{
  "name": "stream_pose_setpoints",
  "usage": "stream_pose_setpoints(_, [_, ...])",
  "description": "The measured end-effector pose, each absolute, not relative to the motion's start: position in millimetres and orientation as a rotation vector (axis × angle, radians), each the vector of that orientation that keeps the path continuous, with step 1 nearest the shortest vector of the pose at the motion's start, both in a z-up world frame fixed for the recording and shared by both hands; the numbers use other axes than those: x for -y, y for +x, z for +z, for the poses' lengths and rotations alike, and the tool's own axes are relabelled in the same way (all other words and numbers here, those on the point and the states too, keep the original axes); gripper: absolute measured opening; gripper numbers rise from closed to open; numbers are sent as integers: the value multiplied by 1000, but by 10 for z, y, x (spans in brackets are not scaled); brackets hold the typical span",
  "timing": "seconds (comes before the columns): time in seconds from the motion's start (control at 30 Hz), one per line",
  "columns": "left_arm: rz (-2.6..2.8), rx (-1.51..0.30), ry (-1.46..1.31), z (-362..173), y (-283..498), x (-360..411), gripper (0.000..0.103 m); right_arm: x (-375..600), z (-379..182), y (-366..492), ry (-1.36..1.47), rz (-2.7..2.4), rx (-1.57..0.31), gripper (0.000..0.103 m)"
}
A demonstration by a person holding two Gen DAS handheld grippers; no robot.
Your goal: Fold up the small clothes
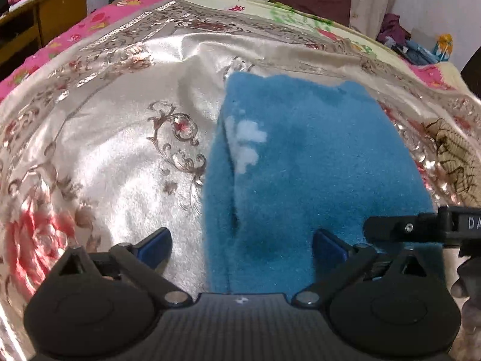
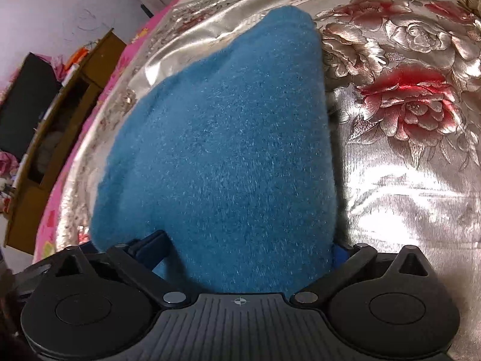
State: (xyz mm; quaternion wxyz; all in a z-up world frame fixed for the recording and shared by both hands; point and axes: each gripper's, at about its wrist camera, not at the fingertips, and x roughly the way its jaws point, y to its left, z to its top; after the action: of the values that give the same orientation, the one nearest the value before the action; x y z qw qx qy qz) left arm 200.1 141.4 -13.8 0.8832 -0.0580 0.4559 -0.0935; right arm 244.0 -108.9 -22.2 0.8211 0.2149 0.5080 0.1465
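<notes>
Shiny silver satin bedspread [image 1: 120, 165] with red roses covers the bed, and both grippers are angled down over it. Nearest the left-wrist lens, the left gripper [image 1: 242, 242] has its blue-padded fingers [image 1: 156, 242] spread wide: the left one sits over bare satin, the right one over fleece, and neither pad presses on anything. Between them runs the folded edge of the blue fleece garment [image 1: 300, 165], a small white patch showing on it, lying flat on the bedspread and stretching away up the frame. At the right edge the other gripper's black body pokes in over the fleece.

Over to the right-wrist view: the right gripper [image 2: 249, 248] is also wide open, fingers [image 2: 153, 248] standing either side of the garment's near end; the fleece bulges up between them and hides most of the right pad, with no pinch visible. Further off, pink printed bedding [image 1: 99, 21] edges the satin, then a wooden desk [image 1: 60, 6] against the wall.
</notes>
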Motion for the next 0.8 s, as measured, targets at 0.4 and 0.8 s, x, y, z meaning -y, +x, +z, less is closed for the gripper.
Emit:
stream_pose_setpoints(0.4, [-392,-940,-52,21,1498,-805,68,1426,96,1879,373,315,-1081,77])
stream_pose_setpoints(0.8, [-197,-821,68,582,1505,-928,71,1680,613,1535,198,186,-926,79])
